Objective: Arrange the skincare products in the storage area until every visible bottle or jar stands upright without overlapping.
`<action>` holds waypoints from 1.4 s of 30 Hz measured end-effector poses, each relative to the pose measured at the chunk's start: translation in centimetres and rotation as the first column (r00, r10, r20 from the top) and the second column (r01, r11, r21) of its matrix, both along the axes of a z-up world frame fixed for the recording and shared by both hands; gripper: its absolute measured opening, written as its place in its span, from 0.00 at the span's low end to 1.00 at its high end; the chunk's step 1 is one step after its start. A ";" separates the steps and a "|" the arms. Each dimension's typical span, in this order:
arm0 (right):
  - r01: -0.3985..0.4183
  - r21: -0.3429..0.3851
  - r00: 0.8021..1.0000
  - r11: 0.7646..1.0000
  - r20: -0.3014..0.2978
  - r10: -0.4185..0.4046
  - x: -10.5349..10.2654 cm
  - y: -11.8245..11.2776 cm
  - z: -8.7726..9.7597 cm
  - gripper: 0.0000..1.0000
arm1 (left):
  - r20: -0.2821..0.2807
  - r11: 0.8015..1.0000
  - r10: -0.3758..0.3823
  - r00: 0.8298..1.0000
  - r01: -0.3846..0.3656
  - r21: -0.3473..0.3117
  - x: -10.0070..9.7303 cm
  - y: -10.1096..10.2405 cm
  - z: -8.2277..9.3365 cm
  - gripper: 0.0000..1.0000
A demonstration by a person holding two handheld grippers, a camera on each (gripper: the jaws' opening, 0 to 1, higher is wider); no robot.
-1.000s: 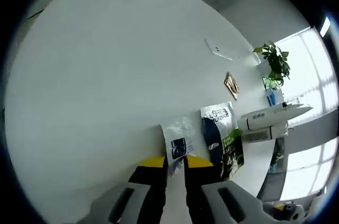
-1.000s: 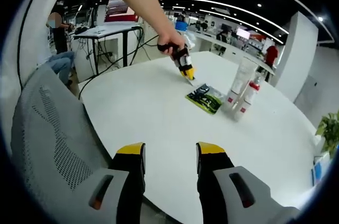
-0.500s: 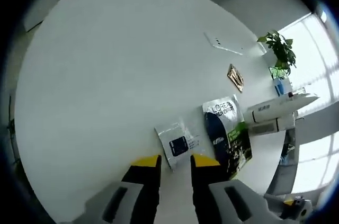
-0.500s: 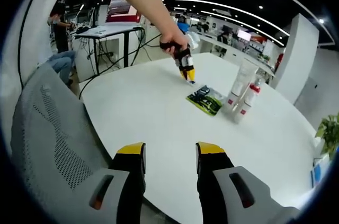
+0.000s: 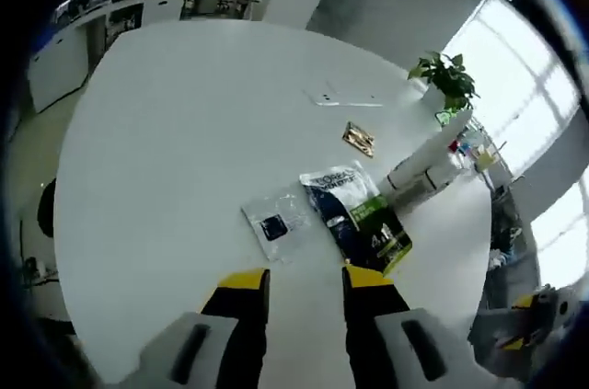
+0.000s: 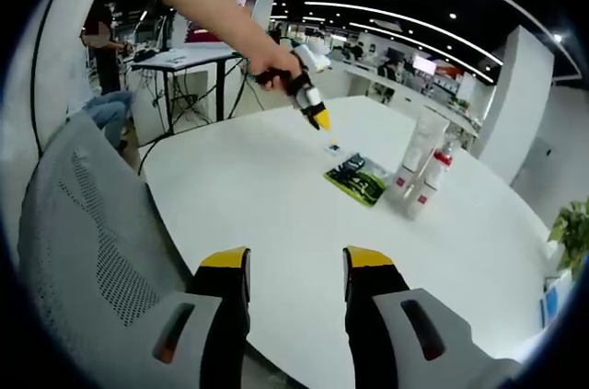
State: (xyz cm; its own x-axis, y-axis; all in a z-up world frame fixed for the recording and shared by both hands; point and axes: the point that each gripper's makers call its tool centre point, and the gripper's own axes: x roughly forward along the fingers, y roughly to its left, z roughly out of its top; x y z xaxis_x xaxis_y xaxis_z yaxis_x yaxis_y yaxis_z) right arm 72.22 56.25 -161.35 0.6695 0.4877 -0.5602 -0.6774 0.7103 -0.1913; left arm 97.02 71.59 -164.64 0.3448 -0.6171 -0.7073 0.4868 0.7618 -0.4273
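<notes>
Hovering above the counter (image 5: 166,131), your left hand-held gripper (image 5: 304,280) has its jaws spread with nothing between them, pointed down at the clear sachet (image 5: 274,223) lying flat just ahead of the tips. Beside that sachet, and touching or nearly touching it, lies the dark green sachet (image 5: 357,216), also flat; a small gold packet (image 5: 359,139) sits farther off toward the plant (image 5: 444,85). Two white tubes with red bands (image 6: 422,164) stand upright side by side just beyond the green sachet, so they already meet the goal and likely need no handling.

In the right gripper view your left hand-held gripper hangs in the air near the sachets, held by your hand (image 6: 272,65). Your right hand-held gripper (image 6: 294,262) waits near the counter's edge, jaws spread and empty, well apart from every product. Whether the clear sachet overlaps the green one is hard to tell from here.
</notes>
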 end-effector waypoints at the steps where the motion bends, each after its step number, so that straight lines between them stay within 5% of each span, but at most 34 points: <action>1: -0.002 -0.002 1.000 1.000 0.004 0.002 0.0 0.0 0.1 0.38 | 0.025 1.000 -0.005 1.000 0.006 -0.020 -0.7 -0.3 0.6 0.36; 5: -0.010 -0.018 1.000 1.000 0.018 0.010 -0.2 0.1 0.1 0.38 | 0.093 0.994 -0.105 0.990 0.101 0.044 -5.1 -0.8 0.8 0.44; 7: -0.027 -0.026 0.999 0.999 0.033 0.028 -0.3 0.4 0.2 0.38 | 0.108 0.990 -0.140 0.984 0.138 0.024 -9.0 -2.3 0.8 0.46; 13: -0.033 -0.021 0.998 0.999 0.047 0.034 -0.2 0.4 0.6 0.39 | 0.094 0.988 -0.139 0.986 0.145 -0.057 -17.3 -4.9 0.8 0.69; 19: -0.032 0.004 0.998 0.999 0.059 0.032 -0.2 0.5 1.1 0.40 | 0.109 0.987 -0.138 0.984 0.145 -0.067 -23.0 -5.7 1.0 0.73; 27: -0.092 0.095 0.993 0.991 0.081 0.084 -1.1 2.2 2.6 0.52 | 0.217 0.977 -0.205 0.954 0.189 0.095 -25.7 -3.9 1.4 0.76; 34: -0.041 0.164 0.999 0.986 0.040 0.035 -0.5 0.8 3.4 0.62 | 0.271 0.998 -0.061 0.961 0.060 0.013 -27.0 -3.9 2.6 0.89; 40: -0.042 0.125 0.998 0.991 0.055 0.036 2.0 -2.7 4.9 0.67 | 0.319 0.997 -0.003 0.948 -0.020 0.069 -27.4 -3.1 2.1 0.99; 42: -0.009 0.138 0.999 0.990 0.034 0.004 3.6 -4.5 5.4 0.69 | 0.376 0.996 -0.021 0.926 -0.013 0.087 -27.1 -3.5 2.5 0.99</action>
State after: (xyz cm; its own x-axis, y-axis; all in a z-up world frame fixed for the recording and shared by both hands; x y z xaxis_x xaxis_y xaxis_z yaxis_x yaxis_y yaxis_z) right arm 75.82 51.78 -155.96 0.6833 0.5634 -0.4643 -0.6770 0.7272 -0.1138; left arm 69.88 68.05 -162.11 0.5937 -0.5612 -0.5767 0.6016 0.7855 -0.1450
